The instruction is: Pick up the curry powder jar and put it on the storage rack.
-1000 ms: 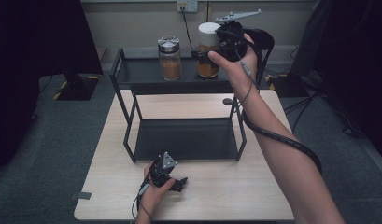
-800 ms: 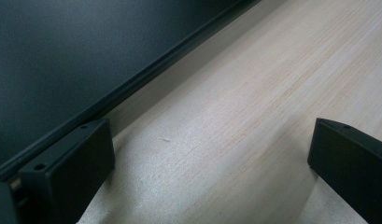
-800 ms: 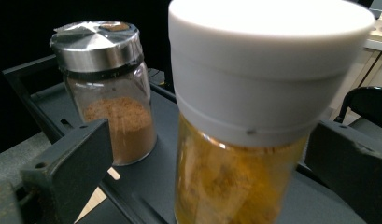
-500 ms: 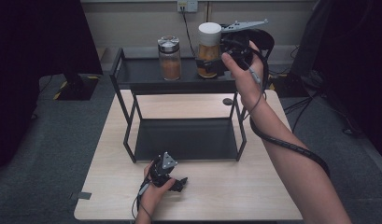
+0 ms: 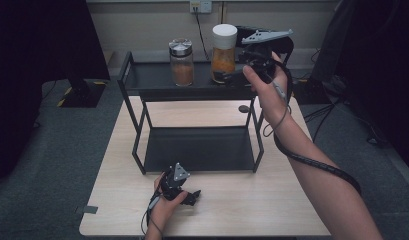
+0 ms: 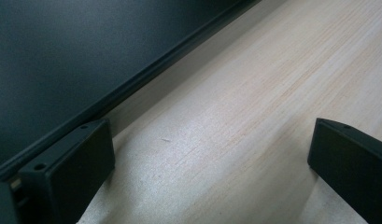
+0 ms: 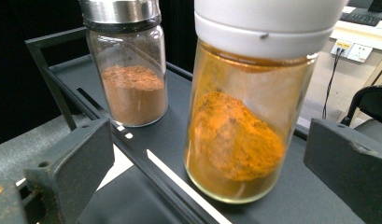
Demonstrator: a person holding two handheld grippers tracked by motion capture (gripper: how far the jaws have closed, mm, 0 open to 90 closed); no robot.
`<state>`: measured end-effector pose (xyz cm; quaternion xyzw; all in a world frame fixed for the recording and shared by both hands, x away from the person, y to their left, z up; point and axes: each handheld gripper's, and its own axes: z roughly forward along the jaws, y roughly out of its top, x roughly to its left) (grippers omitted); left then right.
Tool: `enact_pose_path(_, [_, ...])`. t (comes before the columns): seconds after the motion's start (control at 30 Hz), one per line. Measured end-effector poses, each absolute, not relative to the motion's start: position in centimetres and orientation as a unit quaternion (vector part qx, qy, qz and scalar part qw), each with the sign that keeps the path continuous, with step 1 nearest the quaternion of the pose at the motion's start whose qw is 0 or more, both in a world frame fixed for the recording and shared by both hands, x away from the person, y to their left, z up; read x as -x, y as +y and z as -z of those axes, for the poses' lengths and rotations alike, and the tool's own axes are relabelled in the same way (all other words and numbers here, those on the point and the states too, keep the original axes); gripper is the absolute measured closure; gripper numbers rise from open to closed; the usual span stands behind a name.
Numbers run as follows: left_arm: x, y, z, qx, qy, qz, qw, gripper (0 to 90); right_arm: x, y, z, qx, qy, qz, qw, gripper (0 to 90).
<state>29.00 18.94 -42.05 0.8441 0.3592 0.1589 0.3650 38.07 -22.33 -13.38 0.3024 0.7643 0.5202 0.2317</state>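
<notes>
Two jars stand on the top shelf [image 5: 152,80] of a black metal rack. The one with a white lid holds orange powder [image 5: 223,52] [image 7: 240,130]. The metal-lidded jar of brown powder [image 5: 181,62] [image 7: 132,79] stands to its left. My right gripper [image 5: 236,75] [image 7: 209,140] is open just right of the orange jar, with its jaws spread wider than the jar and not touching it. Down at the table's front, my left gripper [image 5: 192,196] [image 6: 212,140] rests open on the wood, beside the front edge of the rack's lower shelf [image 6: 62,60].
The rack's lower shelf [image 5: 197,150] lies bare on the light wooden table [image 5: 252,200]. A small dark round object [image 5: 243,108] sits on the table behind the rack's right legs. A wall socket with a cable [image 5: 200,6] is behind, and dark furniture flanks the table.
My right gripper has drawn back to the right, away from the white-lidded jar, which stays standing on the top shelf. The left gripper has not moved.
</notes>
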Motion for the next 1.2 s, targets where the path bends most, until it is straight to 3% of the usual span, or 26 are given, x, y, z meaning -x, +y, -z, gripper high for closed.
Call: enact_pose_path(1.2, [-29.0, 18.9, 42.1, -0.843, 0.359, -0.16, 0.366, 0.0, -35.0, -26.8, 19.3, -0.263, 0.781, -0.536, 0.181, 1.1])
